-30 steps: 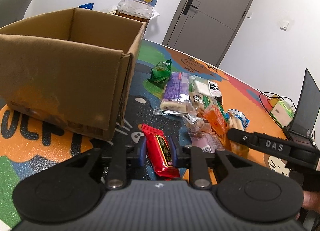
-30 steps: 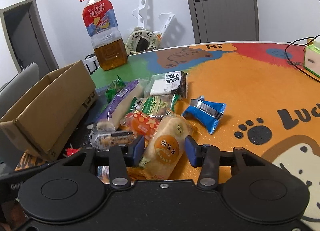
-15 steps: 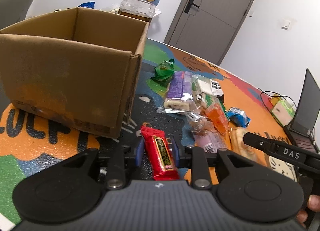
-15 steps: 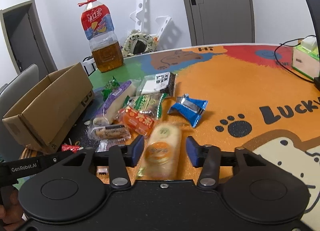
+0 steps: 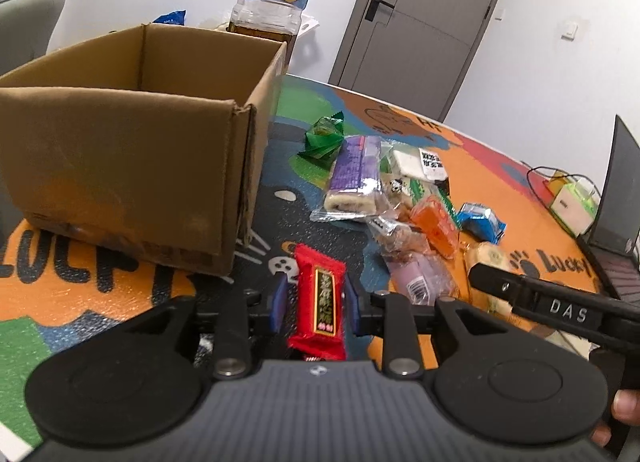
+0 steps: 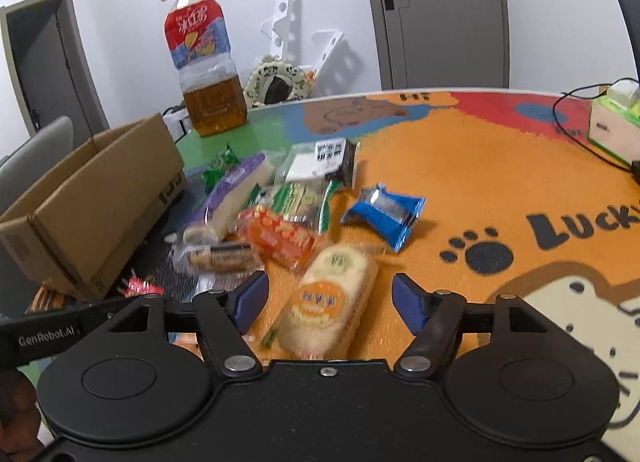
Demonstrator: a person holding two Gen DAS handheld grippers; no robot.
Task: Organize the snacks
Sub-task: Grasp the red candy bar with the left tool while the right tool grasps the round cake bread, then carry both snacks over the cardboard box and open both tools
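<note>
Item in hand: red snack bar (image 5: pixel 319 304), clamped between the fingers of my left gripper (image 5: pixel 314 304), held just in front of the cardboard box (image 5: pixel 120 166).

Item pending: yellow cake packet (image 6: pixel 330 304), lying on the table (image 6: pixel 460 182) between the spread fingers of my right gripper (image 6: pixel 330 302), neither pad touching it.

Stock remaining: loose snack pile (image 6: pixel 276 202) beside the box.

Step, as I judge it: loading. Next calls for lifting the red bar over the box wall and letting go; then closing my right fingers on the cake packet.
</note>
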